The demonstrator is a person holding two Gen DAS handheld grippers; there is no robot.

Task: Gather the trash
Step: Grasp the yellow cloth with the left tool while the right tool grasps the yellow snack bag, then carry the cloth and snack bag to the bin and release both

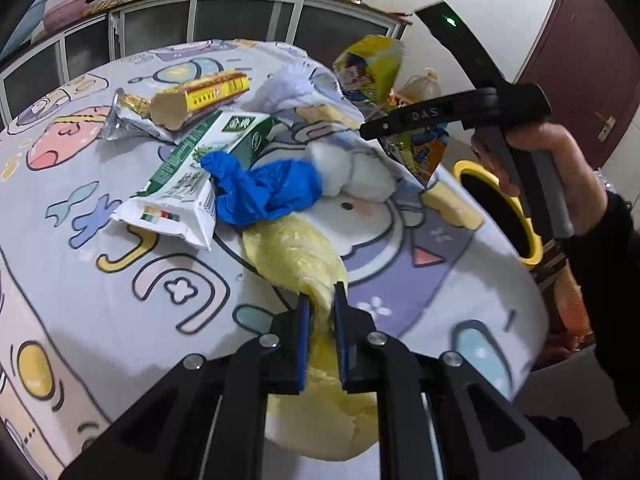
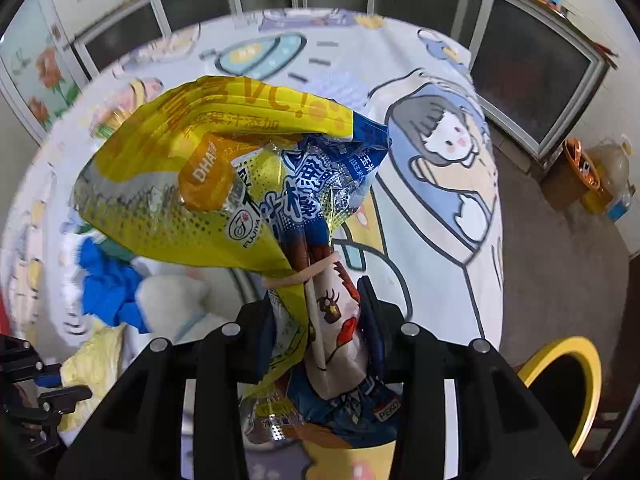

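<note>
My left gripper (image 1: 321, 300) is shut on a crumpled pale yellow plastic bag (image 1: 296, 256) lying on the round table's cartoon-print cloth (image 1: 80, 280). My right gripper (image 2: 316, 300) is shut on a yellow and blue snack wrapper (image 2: 200, 176) tied with a rubber band, held above the table's right side; it shows in the left wrist view (image 1: 372, 68) too. On the table lie a blue glove (image 1: 264, 188), a green-white carton (image 1: 196, 168), a yellow box (image 1: 200, 98), a foil wrapper (image 1: 132, 116) and white tissue wads (image 1: 356, 172).
A black bin with a yellow rim (image 1: 500, 216) stands on the floor right of the table, also in the right wrist view (image 2: 568, 384). Cabinets (image 1: 240, 20) line the back wall. A dark red door (image 1: 580, 72) is at right. A bottle and orange bag (image 2: 592, 168) sit on the floor.
</note>
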